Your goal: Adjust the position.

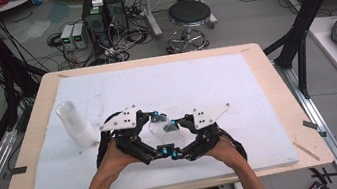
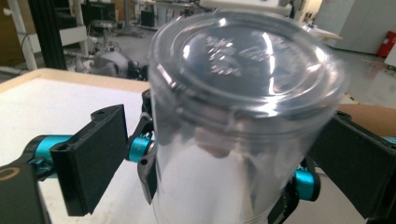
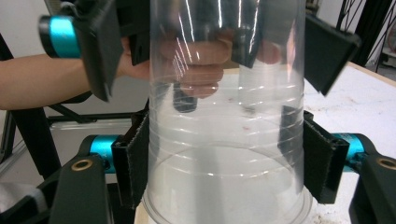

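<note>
Your right gripper (image 3: 224,163) has its jaws clamped on the sides of the clear plastic cup (image 1: 162,127), pads pressing its wall near the rim, while your left gripper (image 2: 210,154) has its jaws spread wide around the cup's closed end, a gap showing beside each pad. The cup lies on its side in the air between your two hands (image 1: 115,158), above the white mat on the bench (image 1: 251,54). Off to your left, a stack of clear cups (image 1: 76,124) stands on the mat, well apart.
</note>
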### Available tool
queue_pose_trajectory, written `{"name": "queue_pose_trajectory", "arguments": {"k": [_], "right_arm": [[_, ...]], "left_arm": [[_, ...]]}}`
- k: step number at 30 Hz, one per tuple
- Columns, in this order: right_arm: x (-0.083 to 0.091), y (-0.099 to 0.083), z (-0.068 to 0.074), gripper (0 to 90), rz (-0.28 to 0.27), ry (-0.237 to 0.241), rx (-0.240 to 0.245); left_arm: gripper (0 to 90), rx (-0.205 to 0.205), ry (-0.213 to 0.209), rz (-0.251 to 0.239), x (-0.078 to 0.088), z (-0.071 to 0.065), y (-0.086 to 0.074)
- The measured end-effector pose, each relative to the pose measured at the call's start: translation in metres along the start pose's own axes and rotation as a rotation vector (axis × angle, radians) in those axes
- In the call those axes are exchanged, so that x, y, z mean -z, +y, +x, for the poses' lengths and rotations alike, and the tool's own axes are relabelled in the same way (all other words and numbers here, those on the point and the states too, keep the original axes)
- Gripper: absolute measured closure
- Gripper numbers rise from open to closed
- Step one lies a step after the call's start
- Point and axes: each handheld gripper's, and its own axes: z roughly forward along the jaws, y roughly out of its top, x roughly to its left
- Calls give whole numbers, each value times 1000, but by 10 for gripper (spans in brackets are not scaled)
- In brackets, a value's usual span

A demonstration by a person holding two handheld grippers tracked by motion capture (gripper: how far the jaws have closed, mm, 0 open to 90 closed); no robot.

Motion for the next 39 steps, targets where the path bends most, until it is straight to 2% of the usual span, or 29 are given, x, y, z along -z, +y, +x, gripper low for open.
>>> {"name": "queue_pose_trajectory", "arguments": {"k": [1, 4, 8, 12, 13, 17, 20, 25, 28, 33, 39], "right_arm": [[0, 0, 0, 292, 3, -2, -2], [0, 0, 0, 292, 6, -1, -3], [1, 0, 0, 292, 15, -7, -2], [2, 1, -1, 292, 59, -21, 1], [2, 2, -1, 292, 86, -27, 3], [3, 9, -1, 292, 176, -38, -3], [1, 15, -2, 292, 274, -38, 16], [-4, 27, -2, 298, 445, -37, 34], [-8, 33, -3, 298, 552, -45, 53], [-11, 42, -4, 298, 698, -46, 69], [-16, 51, -4, 298, 817, -39, 79]], "left_arm": [[64, -8, -13, -4, 1, -1, 0], [65, -17, -9, 0, 1, -2, 1], [65, -17, 18, 24, 6, -2, 1], [65, -29, 41, 63, 12, -2, 4], [65, -40, 62, 122, 18, -2, 6], [65, -49, 87, 252, 27, -2, 11], [66, -64, 109, 372, 32, -2, 15], [66, -52, 116, 532, 35, 0, 21], [66, -73, 106, 613, 34, 1, 23], [66, -78, 88, 721, 30, 4, 27], [66, -74, 71, 760, 28, 7, 31]]}}
